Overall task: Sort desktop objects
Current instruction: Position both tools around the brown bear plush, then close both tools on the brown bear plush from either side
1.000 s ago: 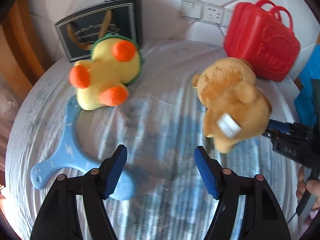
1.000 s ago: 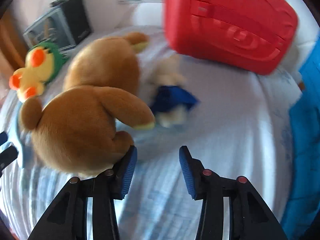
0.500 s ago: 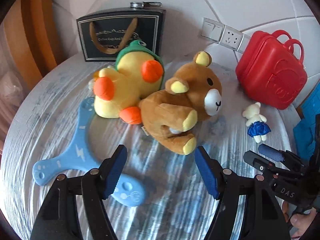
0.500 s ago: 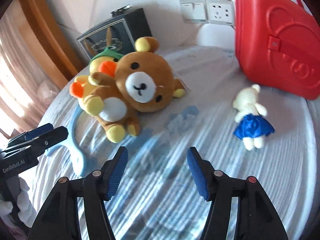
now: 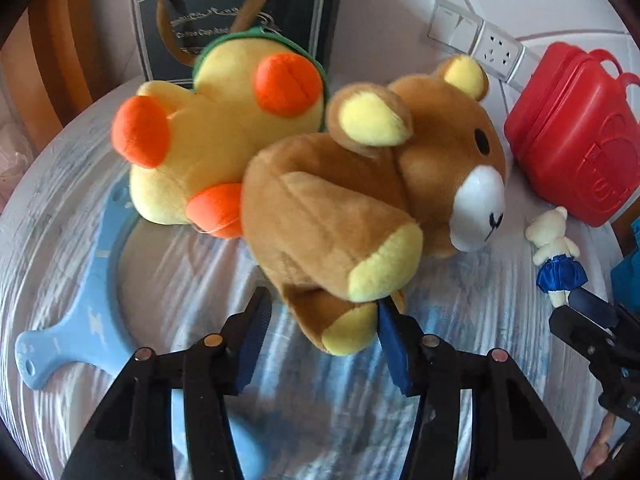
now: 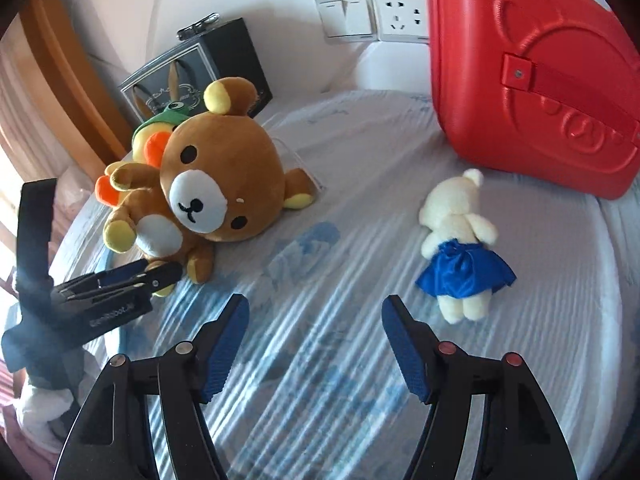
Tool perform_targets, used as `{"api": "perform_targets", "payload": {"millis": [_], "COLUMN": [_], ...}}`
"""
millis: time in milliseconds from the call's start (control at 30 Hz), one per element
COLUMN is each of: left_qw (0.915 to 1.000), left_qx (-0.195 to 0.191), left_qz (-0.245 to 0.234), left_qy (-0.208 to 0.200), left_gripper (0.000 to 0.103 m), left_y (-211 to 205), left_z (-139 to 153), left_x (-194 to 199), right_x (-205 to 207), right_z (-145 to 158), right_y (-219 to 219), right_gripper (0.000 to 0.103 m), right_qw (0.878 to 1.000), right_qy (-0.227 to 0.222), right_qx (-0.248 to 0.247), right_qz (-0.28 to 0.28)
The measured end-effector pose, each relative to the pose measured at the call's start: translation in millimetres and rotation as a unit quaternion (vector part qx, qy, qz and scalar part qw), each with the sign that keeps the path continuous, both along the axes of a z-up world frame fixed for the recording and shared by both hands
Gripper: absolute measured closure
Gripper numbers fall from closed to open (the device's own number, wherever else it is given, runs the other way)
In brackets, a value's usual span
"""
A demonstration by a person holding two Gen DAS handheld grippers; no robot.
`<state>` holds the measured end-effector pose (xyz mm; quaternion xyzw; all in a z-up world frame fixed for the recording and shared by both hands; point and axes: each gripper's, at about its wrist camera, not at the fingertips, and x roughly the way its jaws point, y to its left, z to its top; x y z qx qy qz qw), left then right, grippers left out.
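Observation:
A brown plush bear (image 5: 360,200) lies on the table against a yellow plush duck (image 5: 216,128); both also show in the right wrist view, bear (image 6: 216,184), duck (image 6: 152,140). My left gripper (image 5: 324,332) is open, its jaws on either side of the bear's yellow foot. A small white bear in a blue skirt (image 6: 460,240) lies ahead and right of my open, empty right gripper (image 6: 316,340). It also shows in the left wrist view (image 5: 556,252).
A red plastic case (image 6: 532,80) stands at the back right. A black gift bag (image 5: 236,20) stands against the wall behind the duck. A light blue flat plastic piece (image 5: 92,280) lies left of my left gripper. Wall sockets (image 6: 372,16) sit behind the table.
The right gripper let go of the brown bear, which now lies beside the duck, and drew back. The left gripper moved forward until its jaws flank the bear's foot.

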<state>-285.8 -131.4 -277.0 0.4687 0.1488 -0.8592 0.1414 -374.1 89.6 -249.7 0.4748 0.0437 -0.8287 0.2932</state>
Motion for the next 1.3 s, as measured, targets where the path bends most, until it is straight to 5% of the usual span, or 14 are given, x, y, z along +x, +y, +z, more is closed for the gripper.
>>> {"api": "perform_targets", "payload": {"millis": [200, 333, 467, 833, 933, 967, 1033, 1300], "left_qw": [0.9998, 0.9997, 0.9996, 0.999, 0.9996, 0.9994, 0.9984, 0.9965], "left_qx": [-0.015, -0.02, -0.026, -0.043, -0.021, -0.02, -0.047, -0.059], "left_qz": [-0.01, -0.017, -0.004, -0.005, -0.02, -0.028, -0.032, -0.05], "left_qy": [-0.004, 0.002, 0.007, -0.014, -0.003, 0.001, -0.001, 0.032], "left_gripper": [0.034, 0.033, 0.033, 0.034, 0.057, 0.067, 0.067, 0.067], "left_y": [-35, -29, -22, -35, -37, -33, -25, 1], "left_z": [0, -6, -11, -27, -25, -22, -17, 33], "left_x": [10, 10, -1, -14, -15, -15, -14, 21], "right_x": [-11, -9, -4, -26, -37, -32, -25, 11], "right_z": [-5, -6, 0, -21, -34, -32, -27, 5], "right_y": [-45, -65, -81, -125, -131, -131, -129, -97], "right_gripper": [0.033, 0.033, 0.017, 0.0, 0.001, 0.01, 0.015, 0.018], "right_qw": [1.0, 0.998, 0.997, 0.993, 0.992, 0.992, 0.992, 0.992], "right_qy": [0.006, 0.003, 0.028, 0.057, 0.04, 0.052, 0.062, 0.08], "right_qx": [-0.008, -0.021, -0.013, -0.016, -0.034, -0.033, -0.031, -0.055], "right_qz": [0.029, 0.055, 0.071, 0.101, 0.113, 0.112, 0.108, 0.085]}}
